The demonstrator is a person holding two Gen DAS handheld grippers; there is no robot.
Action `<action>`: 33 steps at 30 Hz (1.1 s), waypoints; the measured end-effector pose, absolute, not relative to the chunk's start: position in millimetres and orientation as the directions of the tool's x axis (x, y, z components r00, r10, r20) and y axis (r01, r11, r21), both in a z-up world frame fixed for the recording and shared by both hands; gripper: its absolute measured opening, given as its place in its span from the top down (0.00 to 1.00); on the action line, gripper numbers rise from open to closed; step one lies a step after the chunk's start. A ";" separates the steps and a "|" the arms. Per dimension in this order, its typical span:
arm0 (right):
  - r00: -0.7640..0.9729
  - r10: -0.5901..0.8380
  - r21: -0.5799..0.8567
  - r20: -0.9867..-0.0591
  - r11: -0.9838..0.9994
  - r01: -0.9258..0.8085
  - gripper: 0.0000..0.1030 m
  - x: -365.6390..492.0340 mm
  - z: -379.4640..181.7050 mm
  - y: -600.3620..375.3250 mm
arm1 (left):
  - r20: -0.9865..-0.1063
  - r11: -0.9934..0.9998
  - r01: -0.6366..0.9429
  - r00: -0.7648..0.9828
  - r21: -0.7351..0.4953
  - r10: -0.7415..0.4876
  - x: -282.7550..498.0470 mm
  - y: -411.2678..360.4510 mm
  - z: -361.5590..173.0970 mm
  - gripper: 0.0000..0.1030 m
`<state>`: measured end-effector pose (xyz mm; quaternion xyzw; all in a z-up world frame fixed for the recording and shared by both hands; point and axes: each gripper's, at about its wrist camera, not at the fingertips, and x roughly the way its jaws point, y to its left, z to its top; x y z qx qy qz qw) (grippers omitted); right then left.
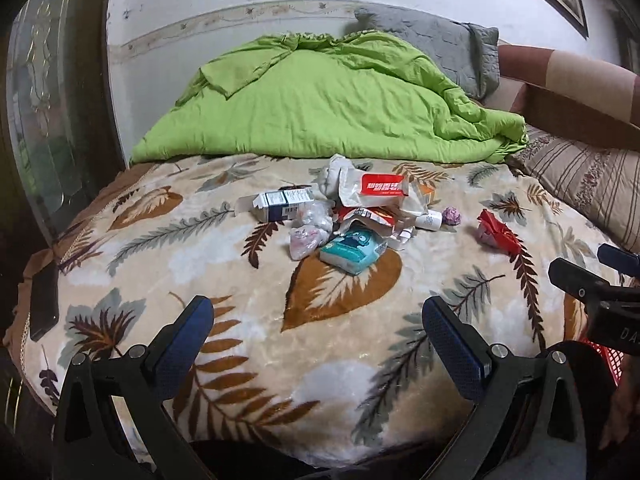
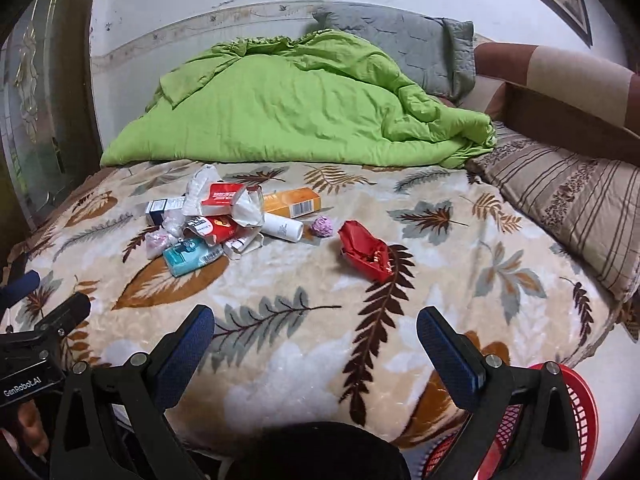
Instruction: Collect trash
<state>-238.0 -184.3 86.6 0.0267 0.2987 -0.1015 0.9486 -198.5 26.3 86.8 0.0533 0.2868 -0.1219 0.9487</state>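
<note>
A pile of trash (image 1: 352, 208) lies on the leaf-patterned blanket (image 1: 200, 280) in the middle of the bed: boxes, crumpled wrappers, a teal tissue pack (image 1: 354, 250), a white bottle (image 2: 282, 227), an orange box (image 2: 294, 201). A crumpled red wrapper (image 1: 498, 234) lies apart to the right, also in the right wrist view (image 2: 366, 254), next to a small purple ball (image 2: 322, 227). My left gripper (image 1: 316, 320) is open and empty, well short of the pile. My right gripper (image 2: 316, 330) is open and empty, short of the red wrapper.
A green quilt (image 1: 328, 100) is heaped behind the trash, with a grey pillow (image 1: 436, 46) and a striped pillow (image 2: 572, 196) to the right. A red mesh basket (image 2: 576, 412) stands below the bed's near right edge. A dark door (image 1: 52, 120) is at left.
</note>
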 end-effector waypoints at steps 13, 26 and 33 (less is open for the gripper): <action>0.807 -0.212 -0.026 -0.552 0.971 0.237 0.01 -247.4 86.3 -187.8 | -0.578 0.962 0.273 0.790 0.031 -0.205 -195.4 20.5 86.1 0.00; 0.781 -0.205 -0.019 -0.590 0.971 0.240 0.01 -239.0 82.0 -191.5 | -0.592 0.962 0.271 0.780 0.025 -0.204 -190.9 21.4 81.9 0.00; 0.778 -0.206 -0.024 -0.593 0.971 0.239 0.01 -238.4 81.6 -191.9 | -0.593 0.963 0.270 0.778 0.020 -0.206 -190.2 20.7 80.5 0.00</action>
